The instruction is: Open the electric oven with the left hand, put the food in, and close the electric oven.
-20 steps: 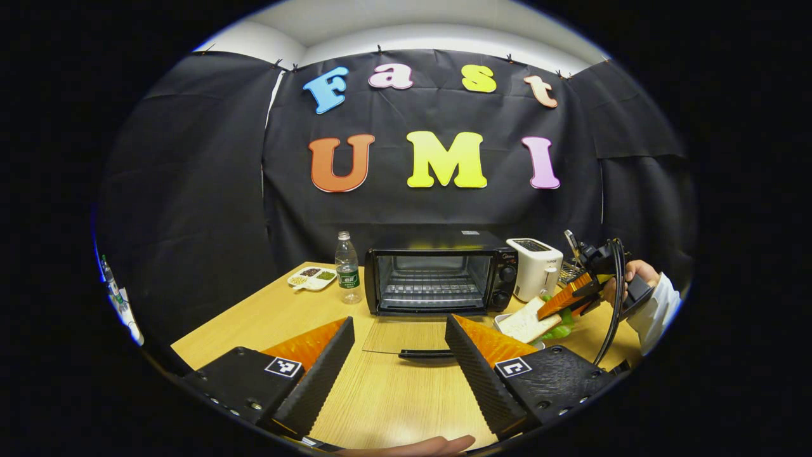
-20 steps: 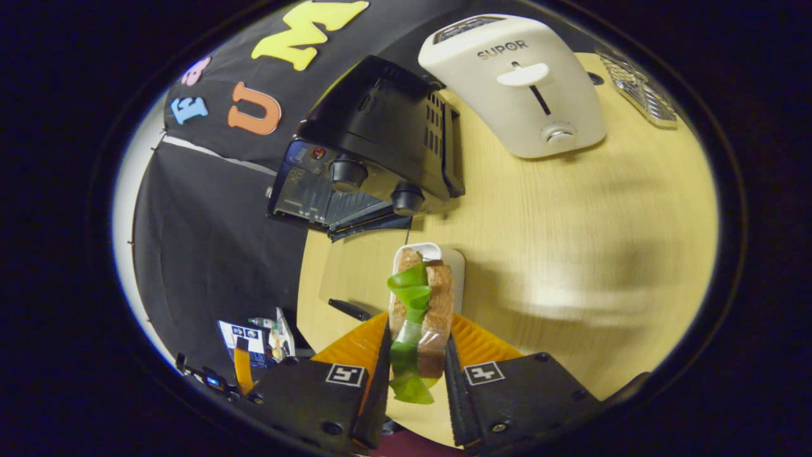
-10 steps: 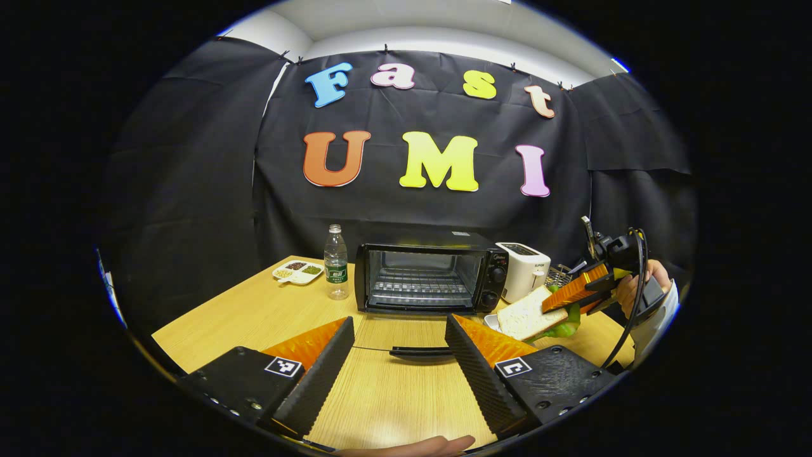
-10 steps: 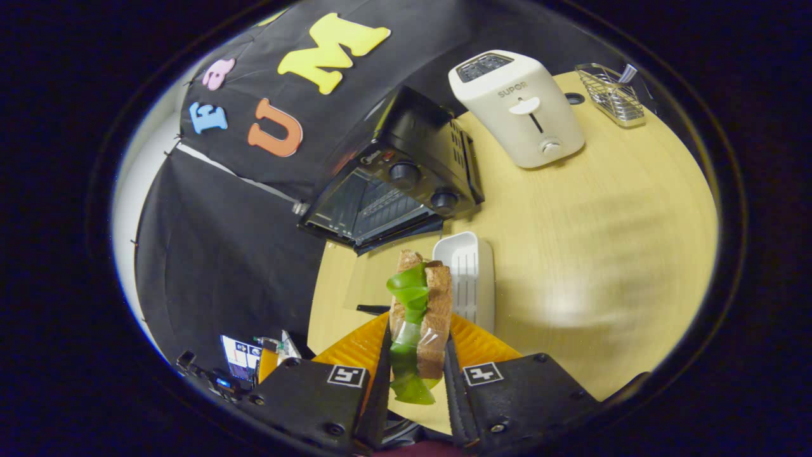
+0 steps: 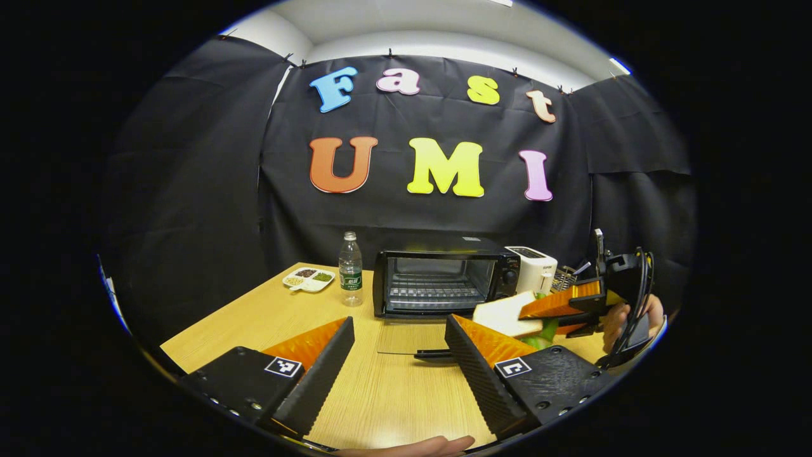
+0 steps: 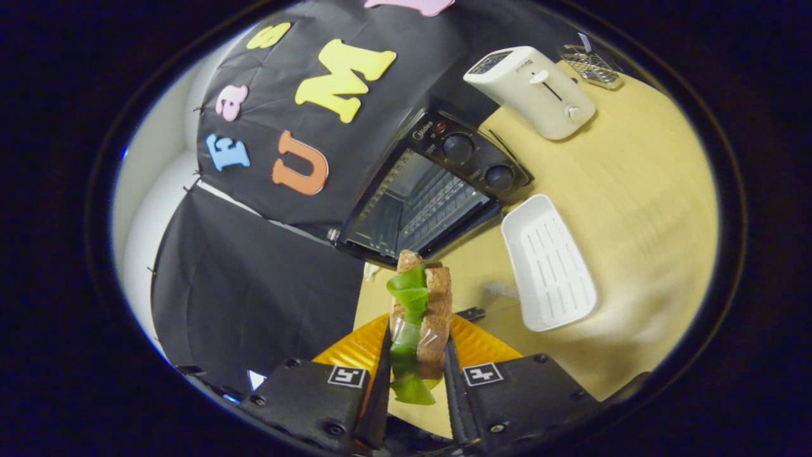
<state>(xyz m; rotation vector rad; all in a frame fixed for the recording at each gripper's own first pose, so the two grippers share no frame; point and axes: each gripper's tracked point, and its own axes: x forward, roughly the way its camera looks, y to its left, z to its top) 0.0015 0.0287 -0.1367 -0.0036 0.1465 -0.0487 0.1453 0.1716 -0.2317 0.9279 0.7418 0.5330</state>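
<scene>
The black electric oven (image 5: pixel 441 282) (image 6: pixel 431 190) stands at the back of the wooden table, its glass door (image 5: pixel 412 335) folded down flat and its wire rack bare. My right gripper (image 6: pixel 415 355) is shut on a sandwich (image 6: pixel 422 304) of bread and green lettuce, held in the air in front of the oven mouth. In the left gripper view that sandwich (image 5: pixel 504 315) and the right gripper (image 5: pixel 561 303) hang right of the oven. My left gripper (image 5: pixel 399 365) stands open and empty above the table, short of the door's handle (image 5: pixel 434 354).
A white toaster (image 5: pixel 531 269) (image 6: pixel 533 89) stands right of the oven, with a wire rack (image 6: pixel 587 60) behind it. An empty white tray (image 6: pixel 549 263) lies by the door. A water bottle (image 5: pixel 349 268) and a snack dish (image 5: pixel 308 279) sit left of the oven.
My right gripper has carried the sandwich up off the white tray and leftward toward the open oven front. The left gripper stays open with only slight drift.
</scene>
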